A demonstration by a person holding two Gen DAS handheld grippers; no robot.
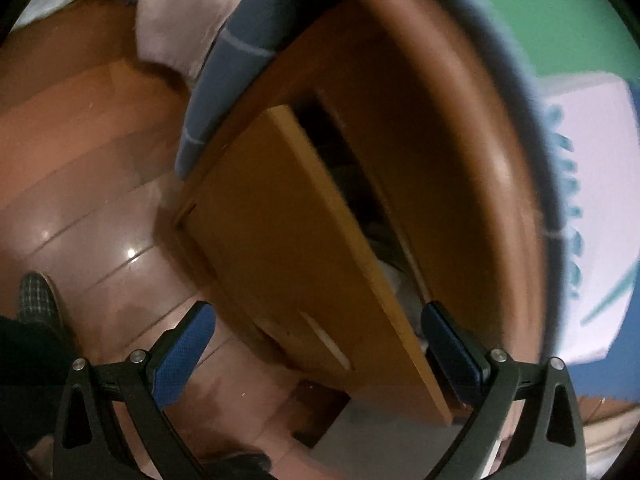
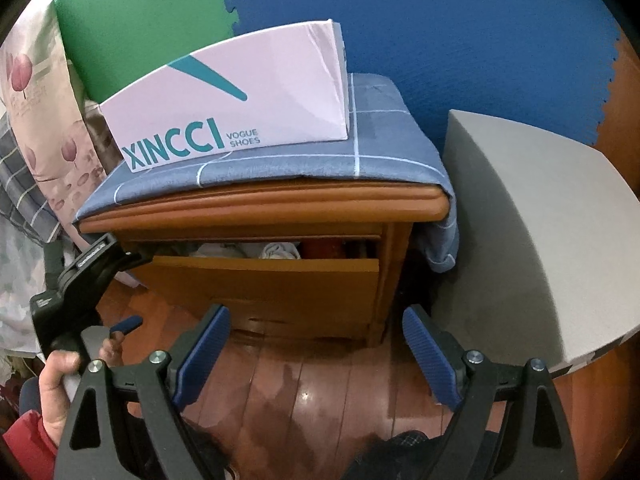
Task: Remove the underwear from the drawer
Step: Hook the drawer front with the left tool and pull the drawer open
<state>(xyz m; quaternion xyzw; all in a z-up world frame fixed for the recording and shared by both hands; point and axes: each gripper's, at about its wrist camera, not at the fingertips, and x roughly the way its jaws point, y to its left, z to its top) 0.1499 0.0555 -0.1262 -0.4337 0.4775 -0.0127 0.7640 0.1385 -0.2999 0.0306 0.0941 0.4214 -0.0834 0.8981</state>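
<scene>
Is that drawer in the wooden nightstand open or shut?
Partly open. The drawer front stands out from the nightstand, leaving a gap where bundled cloth shows inside.

Dim and warm in the left wrist view, with heavy motion smear across the drawer front (image 1: 304, 248) and the nightstand top (image 1: 460, 128), plus small white glints on the glossy floor (image 1: 132, 254). Sharper and brighter in the right wrist view: crisp print on the shoe box (image 2: 240, 108), a soft shadow on the grey block (image 2: 520, 240), one pinpoint highlight on the floorboards (image 2: 306, 395), darkness inside the drawer gap (image 2: 260, 249). Strong fisheye bending of straight edges in both, black vignette at the corners.
</scene>
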